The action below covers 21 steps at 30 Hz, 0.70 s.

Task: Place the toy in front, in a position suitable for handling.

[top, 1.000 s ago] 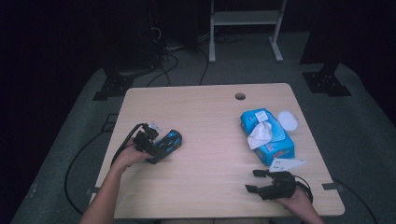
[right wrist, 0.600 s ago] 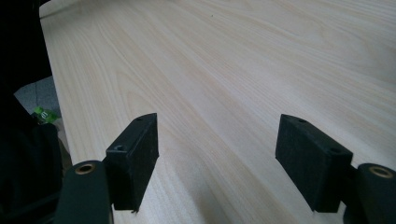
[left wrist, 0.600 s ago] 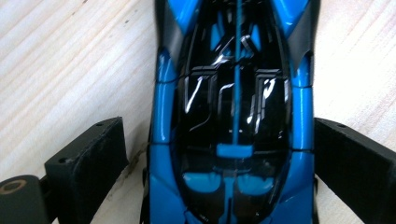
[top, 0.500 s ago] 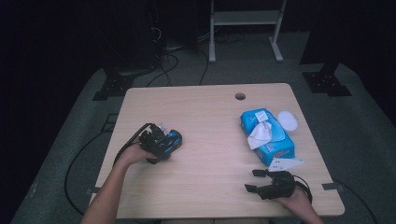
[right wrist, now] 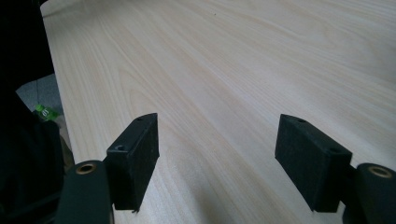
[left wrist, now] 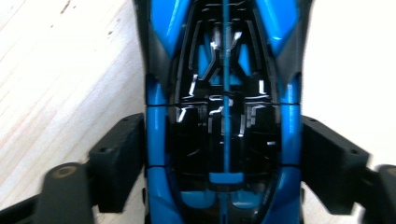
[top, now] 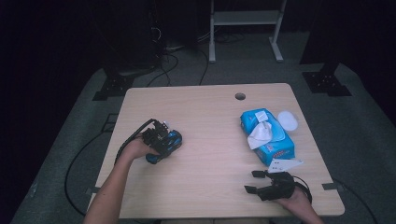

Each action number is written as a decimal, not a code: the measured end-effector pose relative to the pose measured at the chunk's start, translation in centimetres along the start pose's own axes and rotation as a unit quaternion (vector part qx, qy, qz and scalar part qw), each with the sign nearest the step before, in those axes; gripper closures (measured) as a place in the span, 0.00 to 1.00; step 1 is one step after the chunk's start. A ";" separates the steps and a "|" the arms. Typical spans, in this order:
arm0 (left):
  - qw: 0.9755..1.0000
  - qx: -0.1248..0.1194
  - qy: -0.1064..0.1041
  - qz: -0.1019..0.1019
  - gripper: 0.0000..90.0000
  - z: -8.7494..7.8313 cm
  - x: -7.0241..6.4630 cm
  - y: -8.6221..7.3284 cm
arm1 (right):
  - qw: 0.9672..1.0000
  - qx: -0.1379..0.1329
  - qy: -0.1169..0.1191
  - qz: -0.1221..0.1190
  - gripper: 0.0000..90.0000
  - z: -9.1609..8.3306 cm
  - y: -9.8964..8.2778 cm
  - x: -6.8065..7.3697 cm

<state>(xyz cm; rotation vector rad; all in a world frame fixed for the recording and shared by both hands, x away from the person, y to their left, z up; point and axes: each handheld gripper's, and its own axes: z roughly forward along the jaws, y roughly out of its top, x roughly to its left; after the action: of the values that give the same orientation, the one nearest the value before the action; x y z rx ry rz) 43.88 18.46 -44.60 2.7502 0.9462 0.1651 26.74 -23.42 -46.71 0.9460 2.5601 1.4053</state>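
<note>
A blue and black toy car [top: 172, 141] lies on the left half of the wooden table [top: 210, 112]. My left gripper [top: 163, 143] reaches over it from the left. In the left gripper view the car [left wrist: 223, 70] sits lengthwise between the jaws, whose black pads [left wrist: 121, 163] have just been closing and now press on both its sides. Near the front right edge, my right gripper [top: 251, 181] rests open and points left. Its pads [right wrist: 135, 154] stand wide apart over bare wood.
A blue pack of wet wipes [top: 268, 135] with a tissue pulled up lies at the right, a white round lid [top: 288, 120] beside it and a white card [top: 285, 164] at its near end. A cable hole [top: 240, 96] sits near the far edge.
My left gripper has slid a little to the right over the toy car, and its jaws have come in against the car's sides. The right gripper has stayed still.
</note>
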 end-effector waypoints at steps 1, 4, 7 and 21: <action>1.000 0.005 0.001 -0.002 0.20 0.0 0.1 0.1 | 1.000 0.001 0.000 -0.001 0.33 0.1 0.0 0.0; 0.999 0.034 -0.008 -0.008 0.08 0.6 0.4 0.5 | 1.000 0.004 0.000 -0.006 0.33 0.2 0.0 0.2; 0.999 0.046 -0.010 0.001 0.06 0.7 0.4 0.8 | 1.000 0.005 0.001 -0.007 0.33 0.2 0.0 0.2; 0.999 0.048 -0.008 0.016 0.28 0.1 -0.1 1.7 | 1.000 0.007 0.003 -0.010 0.34 0.2 0.0 0.2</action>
<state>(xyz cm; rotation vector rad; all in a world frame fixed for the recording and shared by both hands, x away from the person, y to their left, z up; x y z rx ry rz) 44.85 17.07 -44.24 2.8506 0.9299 0.1052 26.62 -23.18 -46.82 0.9158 2.5800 1.3896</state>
